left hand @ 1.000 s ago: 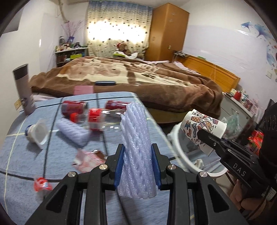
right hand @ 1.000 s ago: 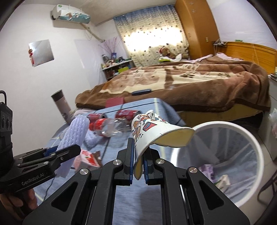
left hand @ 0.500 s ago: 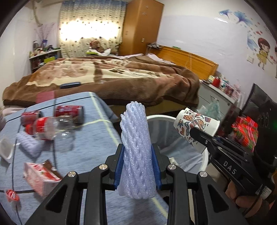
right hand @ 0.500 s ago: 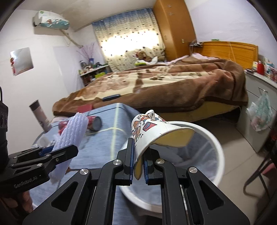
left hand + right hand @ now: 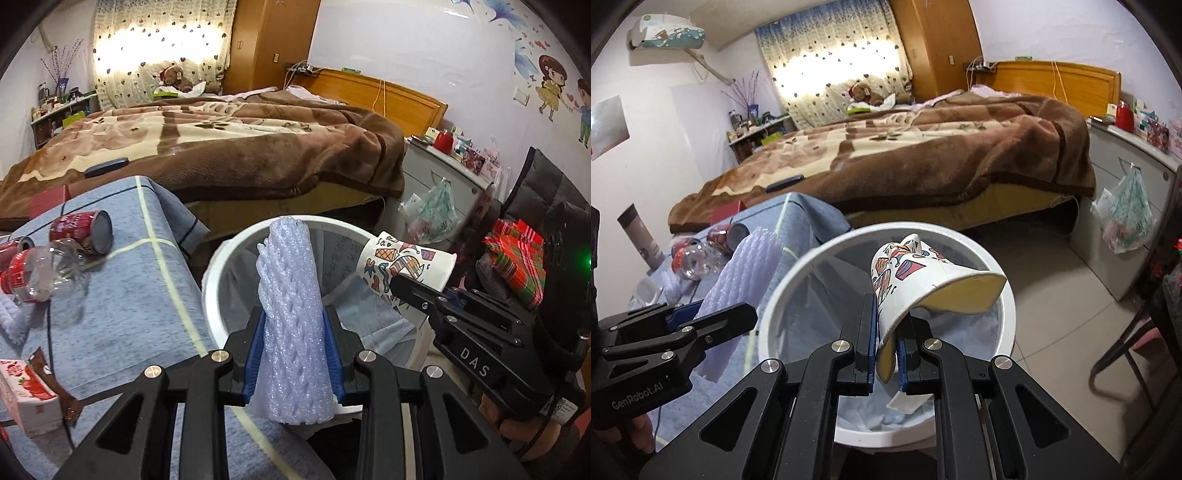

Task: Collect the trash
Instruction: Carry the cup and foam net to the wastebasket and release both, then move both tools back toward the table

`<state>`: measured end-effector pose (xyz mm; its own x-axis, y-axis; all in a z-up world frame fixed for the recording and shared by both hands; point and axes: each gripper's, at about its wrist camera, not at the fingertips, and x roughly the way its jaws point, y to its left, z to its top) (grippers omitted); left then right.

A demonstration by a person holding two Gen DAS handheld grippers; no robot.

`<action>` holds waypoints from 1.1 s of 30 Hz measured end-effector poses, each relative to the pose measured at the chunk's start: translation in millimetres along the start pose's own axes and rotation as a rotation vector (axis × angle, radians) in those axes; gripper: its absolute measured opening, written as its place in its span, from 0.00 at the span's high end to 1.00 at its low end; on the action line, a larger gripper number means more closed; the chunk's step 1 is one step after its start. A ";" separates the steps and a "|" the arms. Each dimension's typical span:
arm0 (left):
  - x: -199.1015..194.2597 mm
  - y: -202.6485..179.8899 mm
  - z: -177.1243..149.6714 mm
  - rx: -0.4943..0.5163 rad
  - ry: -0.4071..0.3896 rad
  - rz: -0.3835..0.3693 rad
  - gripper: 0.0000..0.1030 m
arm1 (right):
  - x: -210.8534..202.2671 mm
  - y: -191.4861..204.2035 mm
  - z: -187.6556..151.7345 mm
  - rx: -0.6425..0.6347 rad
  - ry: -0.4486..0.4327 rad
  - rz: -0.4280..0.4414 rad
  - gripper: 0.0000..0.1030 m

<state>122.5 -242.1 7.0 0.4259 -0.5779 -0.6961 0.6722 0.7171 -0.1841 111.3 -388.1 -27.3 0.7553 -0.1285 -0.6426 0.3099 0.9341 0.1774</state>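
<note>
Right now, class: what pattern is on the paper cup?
Colourful cartoon shapes on white paper cup; clearest in the right wrist view.

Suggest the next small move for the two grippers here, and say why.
Probably release: open the right gripper so the squashed paper cup drops. It hangs over the white bin. The left gripper, gripping the foam net sleeve, sits nearer the rim and may need a nudge further in first.

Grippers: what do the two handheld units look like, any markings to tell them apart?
Both are matte black, angular, with silver screws and blue finger pads. The left gripper carries white "GenRobot.AI" lettering on its side, readable in the right wrist view. The right gripper shows white "DAS" lettering in the left wrist view, with a small white label near the grip. No sleeves visible.
</note>
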 end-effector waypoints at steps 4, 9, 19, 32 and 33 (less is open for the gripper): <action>1.9 -1.2 -1.6 0.002 0.008 0.002 0.41 | 4.4 -6.1 -2.3 -0.012 0.034 -0.020 0.89; -3.1 1.2 -1.7 -0.003 -0.006 0.021 0.38 | 5.9 -8.9 -6.3 -0.029 0.060 -0.052 0.70; -22.3 14.2 -6.5 -0.040 -0.036 0.032 0.37 | -5.7 -3.1 -5.4 -0.022 0.033 -0.041 0.56; -61.1 43.0 -22.0 -0.083 -0.096 0.114 0.36 | -16.0 19.9 -4.8 -0.038 -0.018 0.003 0.56; -64.7 46.0 -23.6 -0.091 -0.102 0.121 0.36 | -16.8 21.8 -5.1 -0.037 -0.023 0.012 0.56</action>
<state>111.6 -162.6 27.2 0.5625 -0.5183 -0.6441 0.5569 0.8134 -0.1682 102.4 -363.9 -16.4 0.7721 -0.1248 -0.6231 0.2794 0.9473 0.1565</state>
